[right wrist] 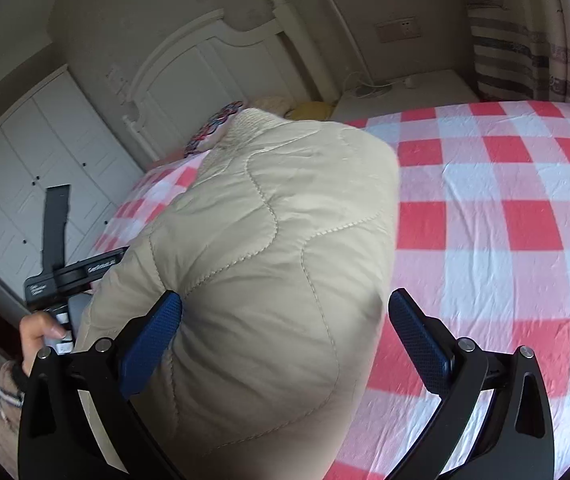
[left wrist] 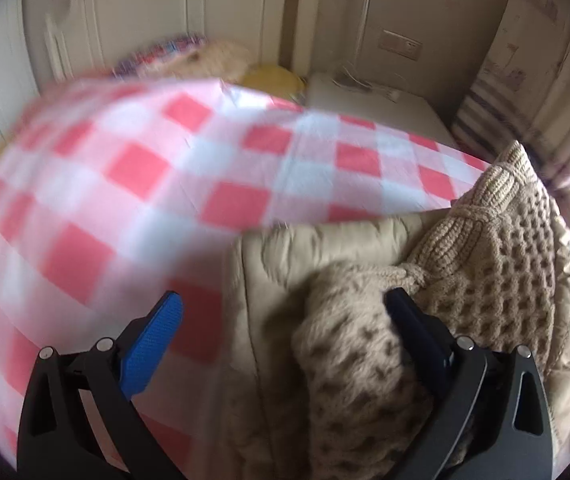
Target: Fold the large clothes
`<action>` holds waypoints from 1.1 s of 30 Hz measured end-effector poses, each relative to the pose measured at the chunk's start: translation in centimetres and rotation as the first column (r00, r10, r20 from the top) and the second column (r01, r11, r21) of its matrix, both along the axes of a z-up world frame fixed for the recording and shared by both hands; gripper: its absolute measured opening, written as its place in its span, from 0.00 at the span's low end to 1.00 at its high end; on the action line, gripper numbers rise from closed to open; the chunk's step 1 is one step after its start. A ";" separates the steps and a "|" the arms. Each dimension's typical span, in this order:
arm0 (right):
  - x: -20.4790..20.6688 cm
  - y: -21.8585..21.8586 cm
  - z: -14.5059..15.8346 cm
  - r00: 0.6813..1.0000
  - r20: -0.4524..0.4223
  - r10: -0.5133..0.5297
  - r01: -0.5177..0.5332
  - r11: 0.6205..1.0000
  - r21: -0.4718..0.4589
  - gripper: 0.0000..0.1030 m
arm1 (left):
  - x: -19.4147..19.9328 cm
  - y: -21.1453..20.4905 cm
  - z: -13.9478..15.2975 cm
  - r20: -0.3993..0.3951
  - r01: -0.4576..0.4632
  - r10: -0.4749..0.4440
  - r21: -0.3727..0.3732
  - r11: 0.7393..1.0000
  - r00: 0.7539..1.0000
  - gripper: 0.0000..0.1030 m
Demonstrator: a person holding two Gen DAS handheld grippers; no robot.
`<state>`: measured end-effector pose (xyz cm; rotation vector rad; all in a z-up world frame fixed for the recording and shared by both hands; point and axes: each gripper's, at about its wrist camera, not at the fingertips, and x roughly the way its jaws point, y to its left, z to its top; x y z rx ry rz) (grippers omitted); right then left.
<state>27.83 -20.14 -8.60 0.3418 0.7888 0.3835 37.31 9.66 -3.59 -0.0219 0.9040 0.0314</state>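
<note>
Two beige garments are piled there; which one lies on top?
The chunky knitted sweater, with open honeycomb stitches, lies on top; the smooth quilted jacket sits beneath it.

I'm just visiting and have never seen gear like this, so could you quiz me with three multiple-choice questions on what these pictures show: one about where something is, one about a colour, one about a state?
1. Where does the beige quilted padded jacket lie?
A. On the checked bed sheet
B. On the floor
C. In the white wardrobe

2. What colours are the squares of the checked bed sheet?
A. Blue and green
B. Red, pink and white
C. Black and yellow

3. How do the blue-padded fingers of the right gripper stand?
A. Pinched tight on the sheet
B. Spread wide apart
C. Out of sight

Answers:
1 A, the jacket rests on the sheet, with the beige knitted lining showing in the left wrist view.
2 B, red, pink and white squares cover the bed.
3 B, both pads sit far apart over the jacket, clamping nothing.
</note>
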 end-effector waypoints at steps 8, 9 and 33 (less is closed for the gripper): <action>-9.8 3.1 5.0 0.968 0.251 0.021 0.035 0.976 -0.214 0.96 | -8.0 1.7 7.7 0.359 -0.229 0.147 0.198 0.953 0.922 0.98; -11.7 3.2 5.5 0.962 0.271 0.012 0.051 0.974 -0.223 0.96 | -10.3 2.1 8.9 0.393 -0.209 0.133 0.156 0.965 0.910 0.98; -28.1 6.2 3.9 0.894 0.429 -0.127 0.261 0.927 -0.270 0.96 | -34.7 -8.3 4.7 0.567 -0.062 -0.021 0.126 0.990 0.823 0.98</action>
